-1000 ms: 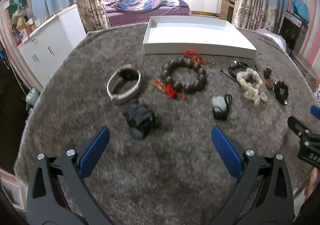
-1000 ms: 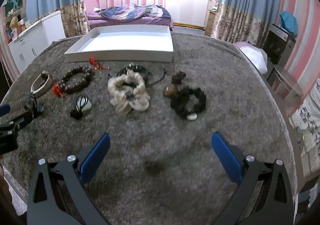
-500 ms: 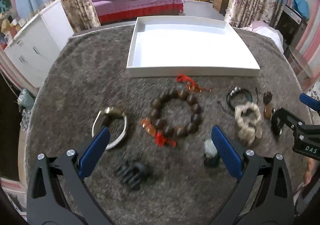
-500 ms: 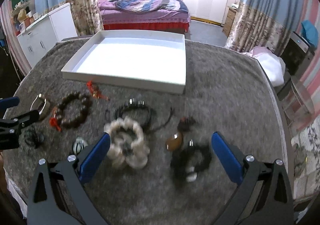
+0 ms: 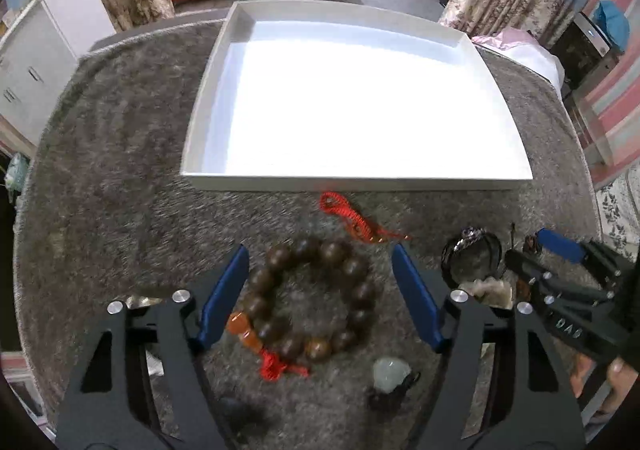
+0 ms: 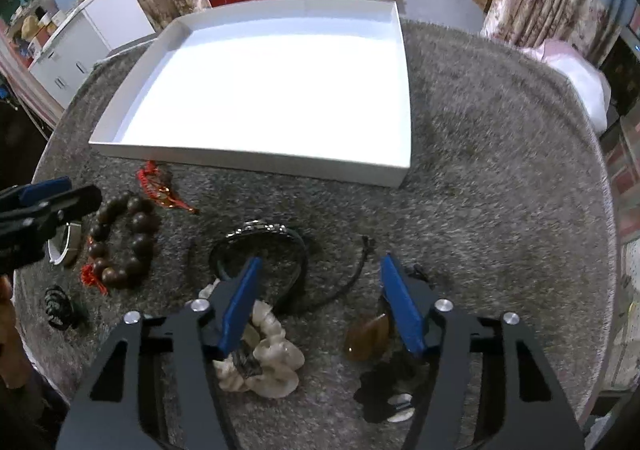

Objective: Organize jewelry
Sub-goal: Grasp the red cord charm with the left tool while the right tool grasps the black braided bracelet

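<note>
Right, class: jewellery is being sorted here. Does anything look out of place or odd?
Yes. The white tray holds nothing, while every piece lies loose on the grey rug in front of it: the wooden bead bracelet, a red cord, a black cord bracelet and a shell bracelet. Nothing looks broken.

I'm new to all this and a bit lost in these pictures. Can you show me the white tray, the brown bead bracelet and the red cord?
white tray [image 5: 352, 182], left wrist view, on its near wall.
brown bead bracelet [image 5: 362, 296], left wrist view, on a right-side bead.
red cord [image 5: 344, 214], left wrist view, on its braided middle.
</note>
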`<state>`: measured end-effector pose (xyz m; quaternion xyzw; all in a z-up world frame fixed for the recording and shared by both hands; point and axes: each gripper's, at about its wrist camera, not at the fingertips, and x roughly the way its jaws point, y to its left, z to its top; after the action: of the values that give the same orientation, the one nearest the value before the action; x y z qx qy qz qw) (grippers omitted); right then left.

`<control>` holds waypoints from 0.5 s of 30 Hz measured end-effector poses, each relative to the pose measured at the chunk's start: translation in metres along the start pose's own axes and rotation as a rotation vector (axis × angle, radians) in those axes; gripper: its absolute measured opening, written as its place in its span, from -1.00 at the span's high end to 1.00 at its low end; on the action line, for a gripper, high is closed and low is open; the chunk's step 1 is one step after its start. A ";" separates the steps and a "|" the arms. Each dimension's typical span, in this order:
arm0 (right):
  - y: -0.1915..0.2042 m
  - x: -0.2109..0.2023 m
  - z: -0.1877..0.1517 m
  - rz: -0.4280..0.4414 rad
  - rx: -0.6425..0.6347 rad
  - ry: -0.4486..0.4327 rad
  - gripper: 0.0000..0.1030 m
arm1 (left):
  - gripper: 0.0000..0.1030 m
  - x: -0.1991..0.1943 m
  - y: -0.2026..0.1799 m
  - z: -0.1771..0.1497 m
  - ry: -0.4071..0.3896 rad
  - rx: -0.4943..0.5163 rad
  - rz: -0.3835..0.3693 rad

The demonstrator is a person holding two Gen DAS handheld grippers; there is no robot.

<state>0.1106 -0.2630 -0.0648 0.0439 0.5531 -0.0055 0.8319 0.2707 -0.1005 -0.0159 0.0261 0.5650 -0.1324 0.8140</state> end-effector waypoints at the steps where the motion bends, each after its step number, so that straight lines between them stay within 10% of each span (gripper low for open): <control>1: 0.000 0.003 0.001 0.000 0.002 0.003 -0.07 | -0.41 0.004 -0.002 0.002 0.005 0.000 -0.003; 15: -0.001 0.032 0.007 0.016 0.023 0.036 0.33 | 0.00 0.049 -0.014 0.024 0.049 0.003 0.015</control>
<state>0.1295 -0.2636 -0.0921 0.0581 0.5676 -0.0043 0.8212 0.3053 -0.1282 -0.0509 0.0346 0.5845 -0.1265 0.8007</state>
